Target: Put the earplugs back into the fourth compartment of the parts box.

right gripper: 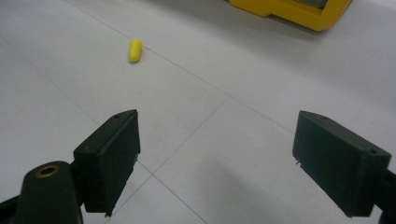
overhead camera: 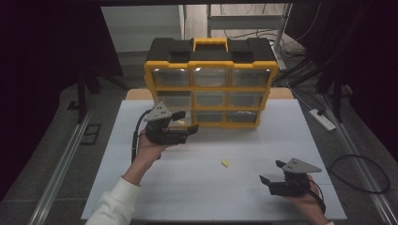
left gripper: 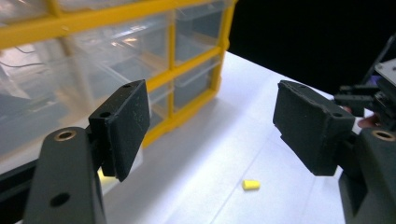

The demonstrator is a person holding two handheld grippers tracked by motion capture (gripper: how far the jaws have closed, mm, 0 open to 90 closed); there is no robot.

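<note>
No brand, label or writing can be read on any item. Nearest the person, the right gripper [overhead camera: 276, 172] is held low over the white bench [overhead camera: 211, 197] at its near right; its jaws stand spread wide with nothing between them, and its own view shows bare bench surface with faint seam lines beneath. Ahead of it, lying loose on the bench near the middle, is a small yellow piece [overhead camera: 225, 163], short, rounded and capsule-like, well apart from both grippers; it also shows in the right gripper view [right gripper: 135, 50] and the left gripper view [left gripper: 251, 185]. Farther in, on the left, the left gripper [overhead camera: 186, 122] is held just before the lower left corner of the cabinet, jaws spread and empty. At the far end of the bench stands a yellow-framed drawer cabinet [overhead camera: 209, 84] with a black top, a yellow handle and three rows of three clear drawers. Their contents cannot be made out.
</note>
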